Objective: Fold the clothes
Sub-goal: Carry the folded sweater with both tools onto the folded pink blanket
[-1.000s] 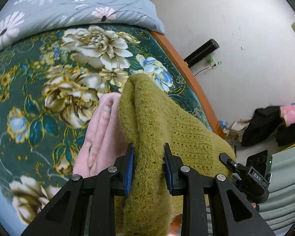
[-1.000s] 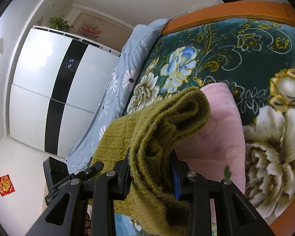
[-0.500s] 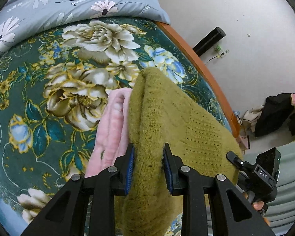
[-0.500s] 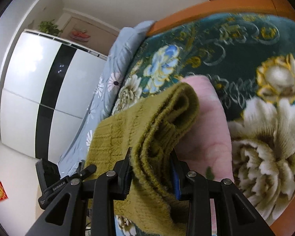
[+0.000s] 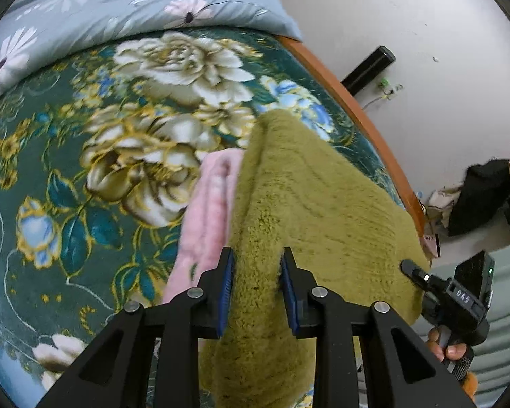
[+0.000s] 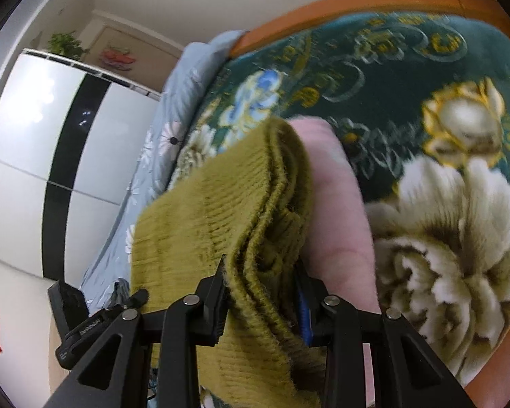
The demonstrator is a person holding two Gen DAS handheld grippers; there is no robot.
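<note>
An olive knitted sweater [image 5: 309, 197] is pinched at one end by the left gripper [image 5: 256, 289] and at the other by the right gripper [image 6: 263, 301], held above a pink garment [image 6: 336, 210] on a floral bedspread [image 5: 85, 156]; "DAS" is printed on the right gripper's body

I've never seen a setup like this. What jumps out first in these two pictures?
A fuzzy olive-green sweater fills the middle of both views, pinched by the left gripper and the right gripper. Beside it lies a pink garment, on a dark green blanket with big cream and gold flowers. A pale blue daisy quilt lies at the far end.
</note>
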